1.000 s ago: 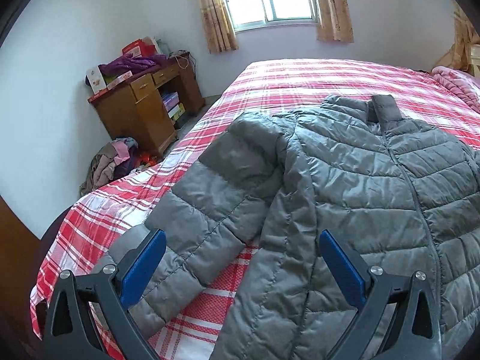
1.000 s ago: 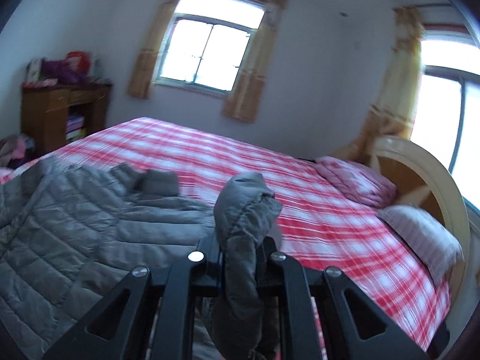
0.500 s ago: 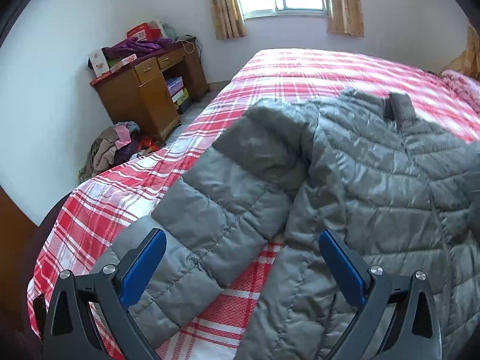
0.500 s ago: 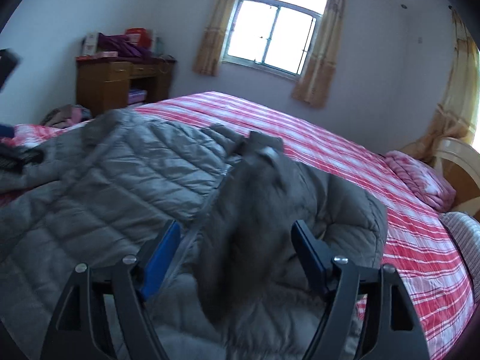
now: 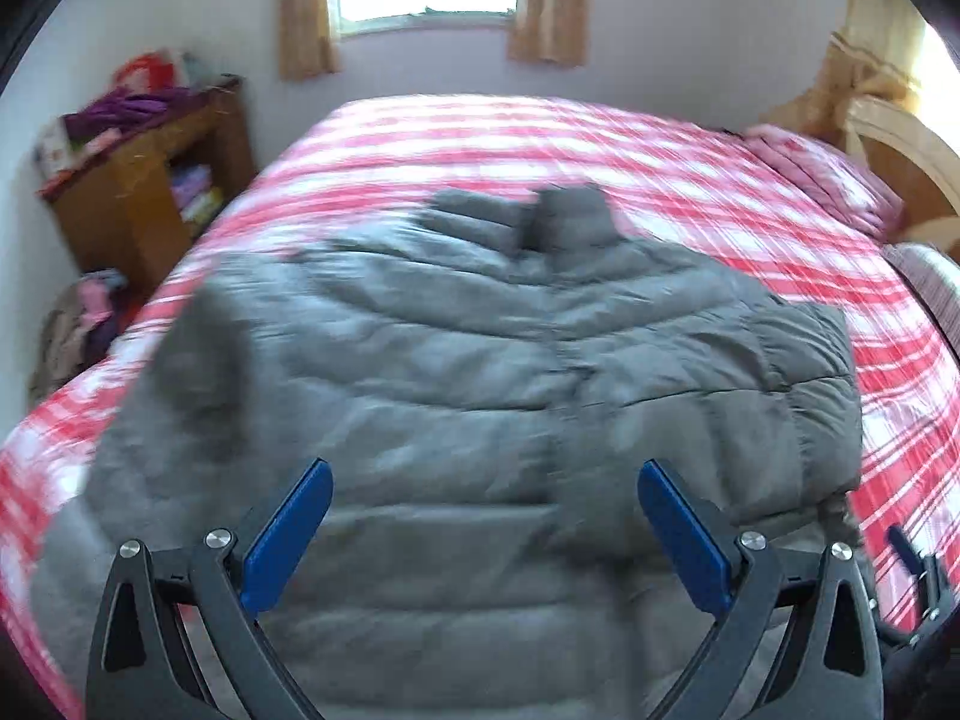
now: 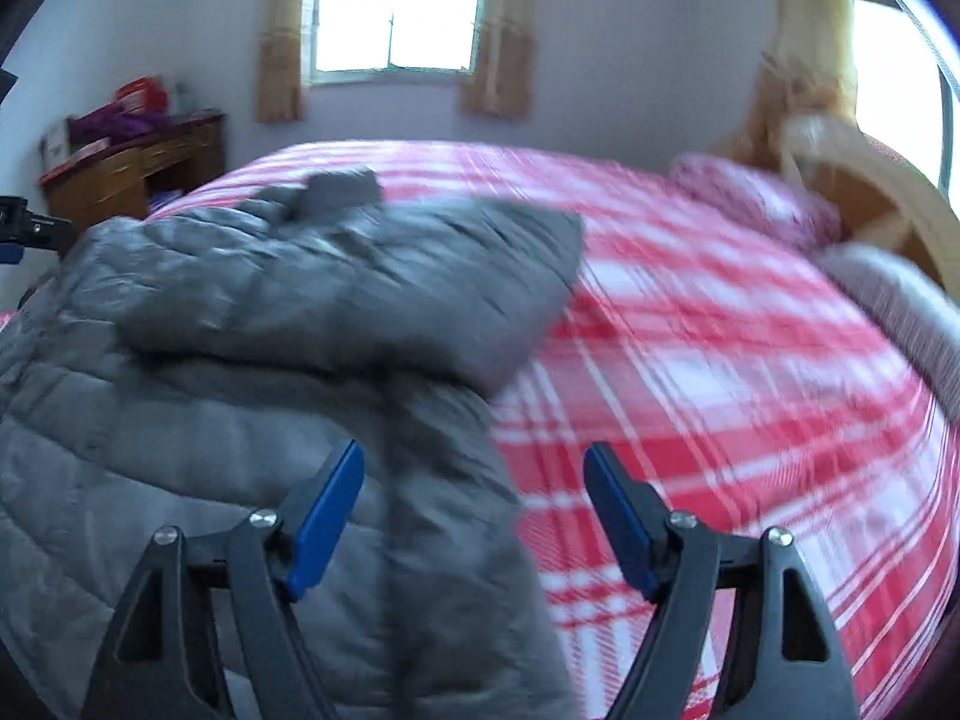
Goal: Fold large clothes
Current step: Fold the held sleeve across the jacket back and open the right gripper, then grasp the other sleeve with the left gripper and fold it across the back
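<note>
Both your tongs now stand wide and empty: right gripper (image 6: 474,510) has let go the sleeve (image 6: 420,276), which lies folded across the grey jacket (image 5: 468,360) on the plaid bed (image 5: 750,192); left gripper (image 5: 483,534) has swung over the body, other sleeve still unfolded

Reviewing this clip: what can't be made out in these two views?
- Jacket hem: cut off by the bottom edge, both views.
- Jacket's left sleeve: smeared by motion blur, left wrist view.
- Items on the desk: small and blurred, both views.
- Right tool: cropped at the left wrist view's edge.
</note>
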The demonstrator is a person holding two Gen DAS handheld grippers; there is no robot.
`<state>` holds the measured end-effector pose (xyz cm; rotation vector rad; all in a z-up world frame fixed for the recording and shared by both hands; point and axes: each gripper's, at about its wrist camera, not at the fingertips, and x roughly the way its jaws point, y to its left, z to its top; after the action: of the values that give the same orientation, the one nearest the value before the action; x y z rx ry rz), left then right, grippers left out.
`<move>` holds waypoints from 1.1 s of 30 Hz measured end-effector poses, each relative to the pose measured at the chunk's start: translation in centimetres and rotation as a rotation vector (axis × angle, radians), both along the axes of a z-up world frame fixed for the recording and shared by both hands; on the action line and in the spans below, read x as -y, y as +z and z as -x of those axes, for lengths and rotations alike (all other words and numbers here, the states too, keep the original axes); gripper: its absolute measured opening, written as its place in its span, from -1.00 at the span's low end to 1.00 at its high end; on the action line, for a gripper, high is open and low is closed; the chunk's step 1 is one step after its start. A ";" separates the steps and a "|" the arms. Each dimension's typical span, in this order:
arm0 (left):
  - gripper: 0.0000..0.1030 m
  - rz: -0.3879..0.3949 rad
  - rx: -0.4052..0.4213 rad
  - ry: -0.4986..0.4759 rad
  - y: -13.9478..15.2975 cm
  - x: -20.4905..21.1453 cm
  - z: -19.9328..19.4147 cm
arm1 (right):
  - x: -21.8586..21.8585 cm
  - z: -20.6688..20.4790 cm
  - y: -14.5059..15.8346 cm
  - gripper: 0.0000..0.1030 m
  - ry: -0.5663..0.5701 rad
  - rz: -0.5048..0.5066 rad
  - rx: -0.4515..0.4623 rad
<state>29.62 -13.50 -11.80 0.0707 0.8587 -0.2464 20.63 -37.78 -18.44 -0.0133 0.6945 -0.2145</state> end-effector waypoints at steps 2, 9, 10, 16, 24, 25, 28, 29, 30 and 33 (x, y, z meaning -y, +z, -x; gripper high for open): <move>0.98 -0.017 -0.002 -0.036 -1.1 2.8 -1.3 | 0.8 0.0 -0.9 0.53 -0.018 -0.023 -0.022; -0.53 -0.012 -0.130 -0.114 -5.1 7.2 -4.5 | 2.6 -0.4 -2.3 0.57 -0.026 -0.112 -0.072; -0.65 -0.014 -0.106 -0.117 -4.7 7.1 -4.1 | 2.7 -0.2 -2.3 0.57 -0.029 -0.121 -0.069; -0.72 -0.059 0.006 -0.083 -1.9 2.7 -2.2 | 5.3 0.2 -1.8 0.58 -0.141 -0.149 -0.044; -0.72 -0.092 0.060 -0.029 -2.3 -2.0 -1.7 | 6.4 -0.1 -2.1 0.59 -0.233 -0.099 -0.064; -0.72 -0.091 0.060 -0.025 -2.4 -2.2 -1.4 | 6.2 -0.3 -2.1 0.59 -0.226 -0.081 -0.073; -0.72 -0.097 0.065 0.002 -2.9 -3.0 -0.3 | 5.8 -0.6 -2.4 0.61 -0.227 -0.045 -0.095; -0.72 -0.104 0.067 0.007 -3.2 -3.1 -0.1 | 5.9 -0.7 -2.4 0.61 -0.228 -0.047 -0.094; -0.72 -0.132 0.072 0.017 -3.7 -3.2 0.4 | 6.0 -0.6 -2.4 0.61 -0.227 -0.052 -0.092; -0.69 -0.188 0.087 0.024 -5.1 -3.2 0.9 | 6.0 -0.5 -2.5 0.63 -0.227 -0.056 -0.094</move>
<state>28.72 -10.26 -16.94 0.2447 0.7944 -0.1385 21.16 -43.78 -20.95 0.1099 0.7957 -0.4140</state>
